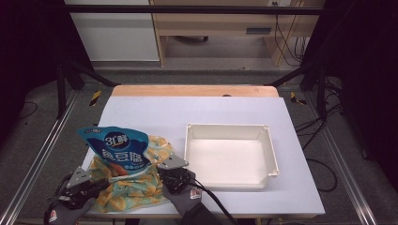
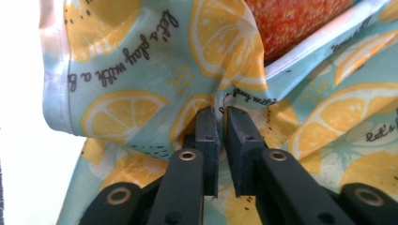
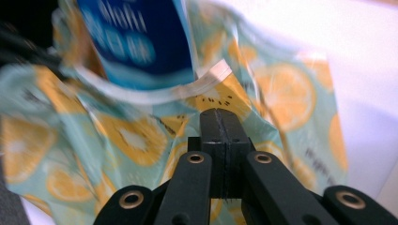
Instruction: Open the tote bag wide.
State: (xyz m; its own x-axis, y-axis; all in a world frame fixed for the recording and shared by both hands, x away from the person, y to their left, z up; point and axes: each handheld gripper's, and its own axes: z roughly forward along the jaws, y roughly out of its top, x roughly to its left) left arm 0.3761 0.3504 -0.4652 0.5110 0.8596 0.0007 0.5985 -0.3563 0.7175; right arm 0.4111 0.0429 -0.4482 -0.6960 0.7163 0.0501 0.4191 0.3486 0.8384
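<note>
A teal bag printed with lemon slices (image 1: 136, 190) lies crumpled at the table's near left. A blue snack packet (image 1: 119, 147) stands up out of its mouth. My left gripper (image 1: 103, 183) is at the bag's left side; in the left gripper view the jaws (image 2: 221, 112) nearly meet on a puckered fold of the bag (image 2: 131, 70), below the packet's orange-red face (image 2: 295, 18). My right gripper (image 1: 163, 179) is at the bag's right side. There its jaws (image 3: 220, 112) are pressed tight together on the thin film (image 3: 281, 93) just under the rim, below the packet (image 3: 136, 37).
An empty white tray (image 1: 274, 150) sits right of the bag on the pale blue tabletop (image 1: 197, 108). Gloved hands come in at the near edge. A wooden strip runs along the far edge, with black frame rails and cables beyond.
</note>
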